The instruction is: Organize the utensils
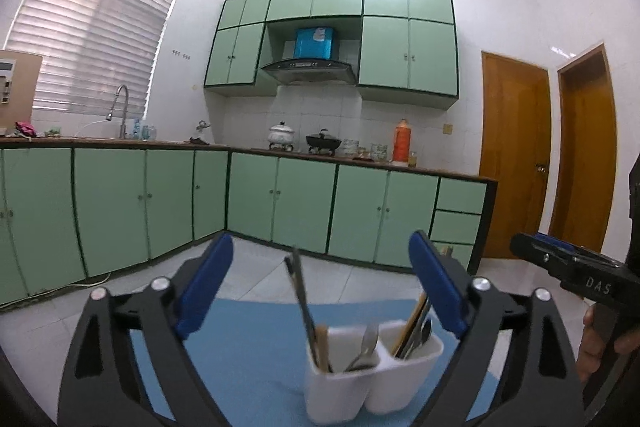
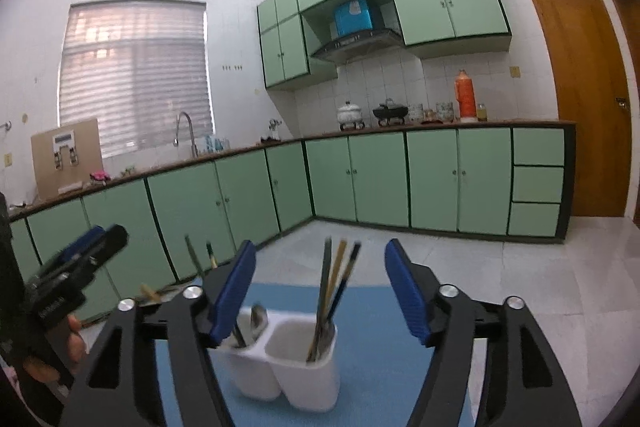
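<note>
A white two-compartment utensil holder [image 1: 372, 383] [image 2: 288, 375] stands upright on a blue mat [image 1: 248, 347] [image 2: 380, 327]. In the left wrist view, one compartment holds dark and wooden sticks [image 1: 302, 299] and a metal spoon [image 1: 366, 343]. The other holds chopsticks and spoons [image 1: 416, 327]. My left gripper [image 1: 322, 247] is open above and in front of the holder, with nothing between its blue pads. My right gripper [image 2: 320, 251] is also open and empty, with the upright chopsticks [image 2: 336, 279] seen beyond its gap. Each gripper appears at the edge of the other's view: right [image 1: 524, 245], left [image 2: 104, 235].
Green base cabinets [image 1: 300, 203] run along two walls under a dark counter with a sink tap [image 1: 122, 111], pots [image 1: 324, 141] and an orange flask [image 1: 401, 141]. Wooden doors [image 1: 516, 155] stand at the right. Tiled floor [image 2: 500, 267] lies beyond the mat. A hand [image 1: 592, 339] grips the right tool.
</note>
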`<state>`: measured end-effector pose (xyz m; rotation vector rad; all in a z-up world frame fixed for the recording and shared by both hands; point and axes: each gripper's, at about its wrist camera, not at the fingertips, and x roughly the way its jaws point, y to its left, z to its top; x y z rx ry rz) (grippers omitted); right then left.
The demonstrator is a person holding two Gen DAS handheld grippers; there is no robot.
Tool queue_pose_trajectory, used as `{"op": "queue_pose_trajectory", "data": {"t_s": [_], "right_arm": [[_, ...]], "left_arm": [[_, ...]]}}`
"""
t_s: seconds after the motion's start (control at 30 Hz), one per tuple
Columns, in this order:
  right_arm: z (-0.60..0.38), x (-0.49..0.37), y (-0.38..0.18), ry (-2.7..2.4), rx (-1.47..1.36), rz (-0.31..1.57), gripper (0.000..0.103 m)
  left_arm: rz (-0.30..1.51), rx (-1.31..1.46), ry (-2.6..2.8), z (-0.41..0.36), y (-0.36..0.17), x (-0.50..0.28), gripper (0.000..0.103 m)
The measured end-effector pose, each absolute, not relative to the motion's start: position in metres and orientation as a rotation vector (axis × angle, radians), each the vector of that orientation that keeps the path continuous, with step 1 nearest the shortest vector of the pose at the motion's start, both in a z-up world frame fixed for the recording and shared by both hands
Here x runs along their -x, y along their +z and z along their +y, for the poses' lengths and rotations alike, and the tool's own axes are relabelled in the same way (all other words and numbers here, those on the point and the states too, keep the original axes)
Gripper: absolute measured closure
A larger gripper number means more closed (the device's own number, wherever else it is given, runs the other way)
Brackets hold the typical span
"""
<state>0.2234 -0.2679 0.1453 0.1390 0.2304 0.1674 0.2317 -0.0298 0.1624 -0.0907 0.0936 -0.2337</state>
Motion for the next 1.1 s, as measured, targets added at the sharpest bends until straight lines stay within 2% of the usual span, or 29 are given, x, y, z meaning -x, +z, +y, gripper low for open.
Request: {"op": "queue_pose_trajectory", "data": {"t_s": [0.23,0.53,1.1], "right_arm": [[-0.261,-0.191,0.129,0.185,-0.127,0.3,0.02],[-0.249,-0.154,0.12,0.208,-0.104,0.373,0.009],[-0.242,-0.118,0.125,0.207,-0.116,0.513,0.008]], "left_arm": [[0.202,0.063,-0.198,-0.018,0.149,-0.195,0.009],[0.321,0.026,-0.158,-0.008,0.137,-0.153,0.006],[0.423,-0.006,-0.171,-0.001,0.152,-0.107,0.006]]}}
